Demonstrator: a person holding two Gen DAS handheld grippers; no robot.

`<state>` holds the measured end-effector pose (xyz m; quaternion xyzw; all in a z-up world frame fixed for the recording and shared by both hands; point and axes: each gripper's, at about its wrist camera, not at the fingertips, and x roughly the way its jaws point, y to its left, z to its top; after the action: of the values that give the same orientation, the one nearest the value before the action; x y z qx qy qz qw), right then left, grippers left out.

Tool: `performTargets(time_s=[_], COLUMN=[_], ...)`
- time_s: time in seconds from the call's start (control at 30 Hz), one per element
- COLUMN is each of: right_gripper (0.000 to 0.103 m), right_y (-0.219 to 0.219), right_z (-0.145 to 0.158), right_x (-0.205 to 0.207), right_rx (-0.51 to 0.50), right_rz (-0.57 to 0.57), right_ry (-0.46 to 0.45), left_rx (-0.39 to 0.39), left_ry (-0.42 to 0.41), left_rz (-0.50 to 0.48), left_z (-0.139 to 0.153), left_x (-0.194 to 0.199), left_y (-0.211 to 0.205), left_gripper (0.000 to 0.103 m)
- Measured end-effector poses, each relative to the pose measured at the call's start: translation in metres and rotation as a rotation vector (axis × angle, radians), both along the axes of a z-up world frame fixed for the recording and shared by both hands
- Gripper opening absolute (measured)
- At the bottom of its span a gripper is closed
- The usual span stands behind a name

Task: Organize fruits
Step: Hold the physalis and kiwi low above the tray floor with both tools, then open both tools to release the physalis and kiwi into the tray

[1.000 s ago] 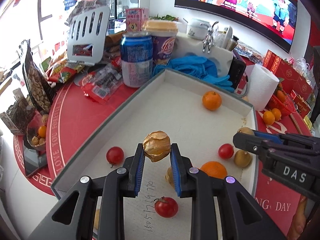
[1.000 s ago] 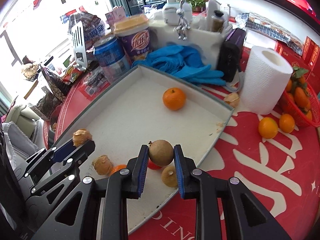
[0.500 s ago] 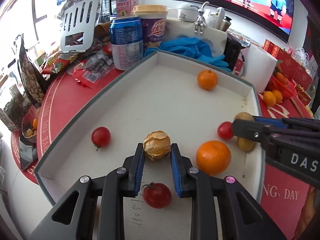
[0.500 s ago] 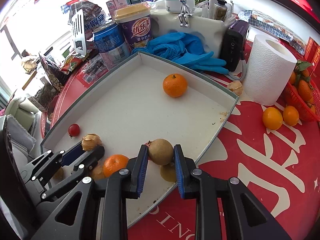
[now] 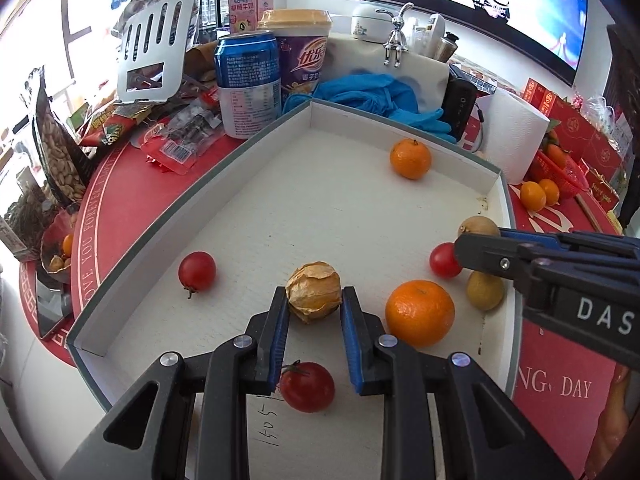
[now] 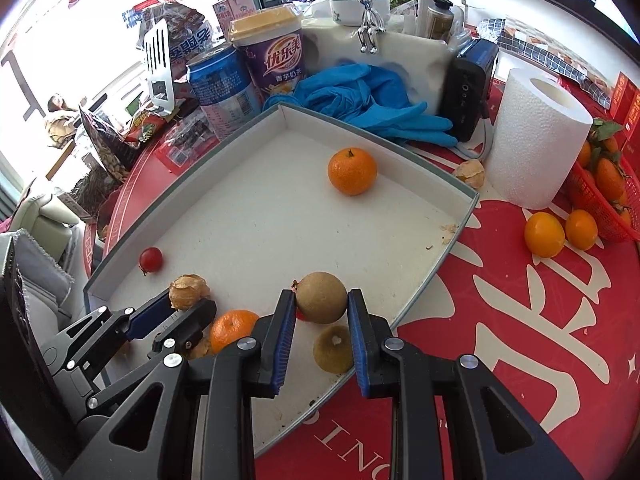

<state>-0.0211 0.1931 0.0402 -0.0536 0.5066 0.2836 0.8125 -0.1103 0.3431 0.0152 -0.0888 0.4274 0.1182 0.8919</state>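
Nearest each lens, the left gripper [image 5: 314, 312] is clenched on a papery husked physalis [image 5: 314, 297] and the right gripper [image 6: 321, 312] on a round brown longan [image 6: 321, 297], both fruits carried above the near end of the white tray [image 5: 276, 136], so the step in hand looks like placing each with its kind. Both grippers pitch steeply down over the tray's near right corner, where a second longan [image 6: 333, 349], a cherry tomato [image 5: 443, 260] and an orange [image 5: 419, 312] lie close together. The next move calls for lowering each fruit onto bare tray floor before letting go; another tomato [image 5: 197, 271] sits left, a mandarin [image 5: 410, 158] far back.
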Motion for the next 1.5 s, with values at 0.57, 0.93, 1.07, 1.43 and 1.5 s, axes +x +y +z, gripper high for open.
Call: performTargets(time_s=[0.57, 0.93, 1.07, 1.43, 1.5], right_gripper=[0.027, 0.027, 0.027, 0.027, 0.027], right_y=[0.0012, -0.0016, -0.0014, -0.0008, 0.0006], right_z=[0.0029, 0.0035, 0.0037, 0.004, 0.004], right_x=[-0.0025, -0.002, -0.002, -0.0028, -0.003], right_rx=[0.004, 0.009, 0.009, 0.005, 0.001], right_rz=[0.004, 0.003, 0.002, 0.003, 0.006], right_ry=[-0.01, -0.011, -0.01, -0.016, -0.017], left_rx=[0.004, 0.008, 0.01, 0.013, 0.018], left_ry=[0.001, 0.0, 0.001, 0.004, 0.003], left_rz=[-0.006, -0.007, -0.011, -0.013, -0.012], left_z=[0.0015, 0.0016, 0.002, 0.0006, 0.0003], left_x=[0.0002, 0.0002, 0.0005, 0.0005, 0.0003], left_y=[-0.0035, -0.0052, -0.0066, -0.0069, -0.0072], left_gripper=[0.028, 0.028, 0.028, 0.028, 0.029])
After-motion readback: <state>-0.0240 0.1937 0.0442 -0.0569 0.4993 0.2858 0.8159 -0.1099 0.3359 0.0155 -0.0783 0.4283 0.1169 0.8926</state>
